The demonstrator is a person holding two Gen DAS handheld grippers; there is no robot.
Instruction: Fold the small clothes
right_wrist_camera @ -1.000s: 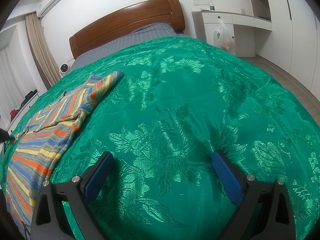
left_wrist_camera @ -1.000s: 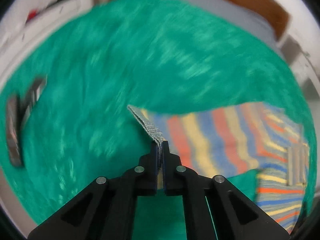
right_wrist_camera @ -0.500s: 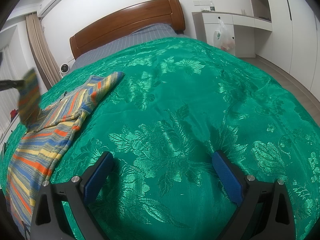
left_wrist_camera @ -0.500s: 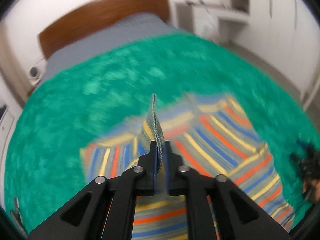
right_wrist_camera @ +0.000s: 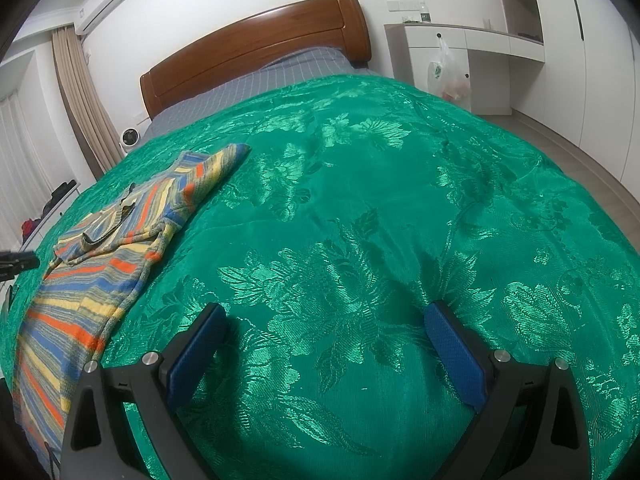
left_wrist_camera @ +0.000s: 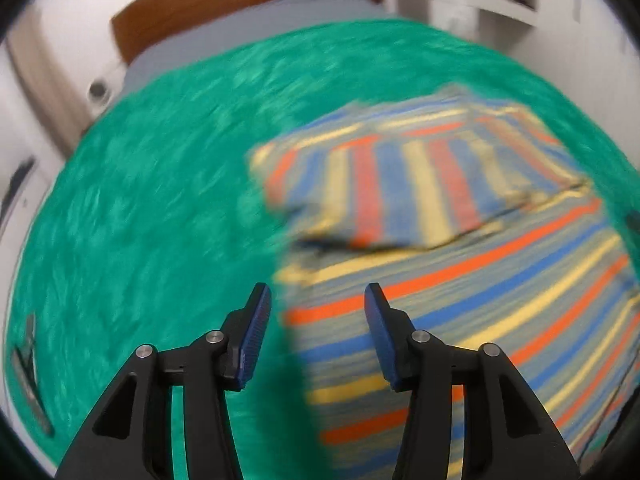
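A small striped knit sweater [left_wrist_camera: 460, 264] in orange, blue and yellow lies on the green bedspread [left_wrist_camera: 152, 208]. Its left sleeve [left_wrist_camera: 408, 184] is folded across the upper body. My left gripper [left_wrist_camera: 316, 312] is open and empty, just above the sweater's left edge. In the right wrist view the sweater [right_wrist_camera: 100, 264] lies at the far left, with the other sleeve [right_wrist_camera: 208, 172] stretched toward the headboard. My right gripper [right_wrist_camera: 324, 336] is open and empty, low over the bare bedspread [right_wrist_camera: 380, 208], well to the right of the sweater.
A wooden headboard [right_wrist_camera: 256, 52] and grey sheet [right_wrist_camera: 256, 84] are at the far end of the bed. A white desk [right_wrist_camera: 460, 60] with a hanging plastic bag [right_wrist_camera: 446, 76] stands at the right. Curtains [right_wrist_camera: 80, 96] and a small fan [right_wrist_camera: 129, 138] are at the left.
My left gripper carried the sleeve cuff up and over the sweater, then opened and let it go. The sleeve now lies folded on the body. The right gripper has not moved.
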